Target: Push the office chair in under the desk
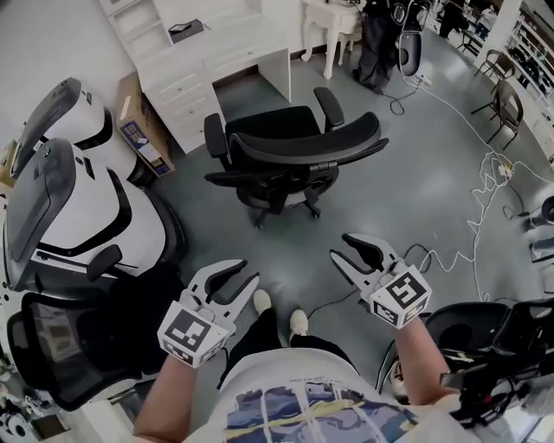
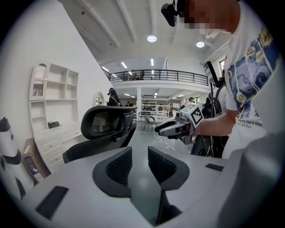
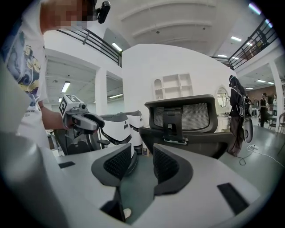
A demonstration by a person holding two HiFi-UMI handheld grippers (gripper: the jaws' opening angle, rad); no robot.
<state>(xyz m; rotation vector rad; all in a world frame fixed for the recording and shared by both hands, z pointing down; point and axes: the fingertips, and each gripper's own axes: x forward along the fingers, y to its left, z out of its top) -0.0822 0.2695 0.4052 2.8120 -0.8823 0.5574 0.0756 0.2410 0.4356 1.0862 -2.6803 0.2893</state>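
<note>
The black mesh office chair (image 1: 286, 151) stands on the grey floor, its seat facing the white desk (image 1: 216, 60) and its backrest toward me, a short way out from the desk opening. My left gripper (image 1: 234, 279) and right gripper (image 1: 351, 251) hover side by side near my body, well short of the backrest, both open and empty. In the left gripper view the chair (image 2: 107, 127) lies ahead on the left beyond the parted jaws (image 2: 139, 165), with the right gripper (image 2: 171, 129) beside it. In the right gripper view the chair's back (image 3: 191, 120) fills the middle beyond the jaws (image 3: 142, 162); the left gripper (image 3: 89, 120) shows at left.
Two white-and-black pod chairs (image 1: 78, 199) and a black mesh chair (image 1: 69, 355) crowd the left. A cardboard box (image 1: 143, 130) leans by the desk. Cables (image 1: 467, 216) trail over the floor at right, near another black chair (image 1: 485, 337). A small white table (image 1: 333, 22) stands at the back.
</note>
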